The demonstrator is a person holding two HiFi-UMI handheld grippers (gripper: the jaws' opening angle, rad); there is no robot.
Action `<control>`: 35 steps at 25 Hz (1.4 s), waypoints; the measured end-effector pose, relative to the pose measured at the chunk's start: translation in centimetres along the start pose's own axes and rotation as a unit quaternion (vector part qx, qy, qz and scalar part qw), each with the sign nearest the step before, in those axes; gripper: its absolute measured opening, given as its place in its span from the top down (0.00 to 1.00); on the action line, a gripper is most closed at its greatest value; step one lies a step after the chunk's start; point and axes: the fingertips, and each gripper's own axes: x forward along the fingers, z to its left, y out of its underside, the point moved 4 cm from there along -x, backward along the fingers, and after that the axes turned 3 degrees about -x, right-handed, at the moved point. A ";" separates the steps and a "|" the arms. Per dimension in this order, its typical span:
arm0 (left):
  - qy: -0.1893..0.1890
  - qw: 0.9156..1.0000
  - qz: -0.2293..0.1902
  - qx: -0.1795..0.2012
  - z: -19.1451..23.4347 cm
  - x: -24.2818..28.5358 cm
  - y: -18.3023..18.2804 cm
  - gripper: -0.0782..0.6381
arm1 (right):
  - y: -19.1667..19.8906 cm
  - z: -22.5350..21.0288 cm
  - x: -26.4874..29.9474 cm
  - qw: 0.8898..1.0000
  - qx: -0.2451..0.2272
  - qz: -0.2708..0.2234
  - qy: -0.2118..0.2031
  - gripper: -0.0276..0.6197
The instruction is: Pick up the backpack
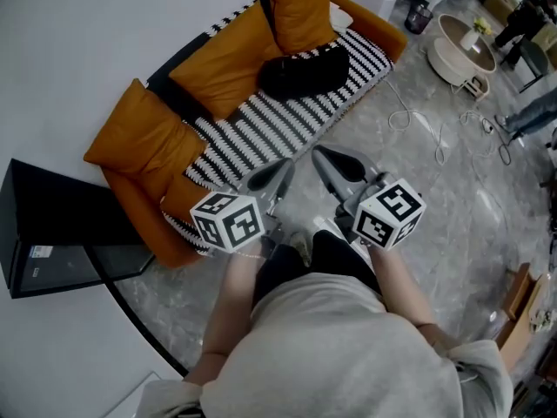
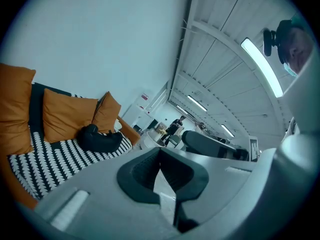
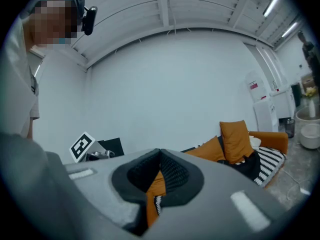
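Note:
The black backpack (image 1: pixel 305 72) lies on the sofa's black-and-white striped seat (image 1: pixel 261 133), against orange cushions (image 1: pixel 228 59). It also shows as a dark lump in the left gripper view (image 2: pixel 100 139) and low at the right of the right gripper view (image 3: pixel 250 164). My left gripper (image 1: pixel 284 165) and right gripper (image 1: pixel 318 153) are held side by side over the floor, short of the sofa's front edge and well apart from the backpack. Both point towards the sofa. The left gripper (image 2: pixel 160 150) and the right gripper (image 3: pixel 160 151) each have their jaws together with nothing between them.
A black cabinet (image 1: pixel 52 242) stands by the wall left of the sofa. On the grey marble floor lie loose cables (image 1: pixel 418 124), with a round white tub (image 1: pixel 466 50) beyond them. Cardboard boxes (image 1: pixel 522 307) sit at the right edge. People stand in the far background (image 2: pixel 176 125).

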 end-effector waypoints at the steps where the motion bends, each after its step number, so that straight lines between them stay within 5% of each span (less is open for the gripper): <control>1: -0.003 1.000 -0.001 -0.003 0.6 0.1 -0.3 0.89 | -0.1 -0.2 0.4 1.000 0.000 0.000 -0.002 0.95; 16: -0.054 0.998 -0.026 -0.008 8.6 4.6 -7.1 0.88 | -1.2 -7.1 10.8 0.999 0.018 0.013 -0.048 0.95; 35: -0.089 0.996 -0.028 -0.006 17.7 22.4 -19.6 0.89 | -8.1 -27.1 23.6 0.996 0.026 0.017 -0.081 0.95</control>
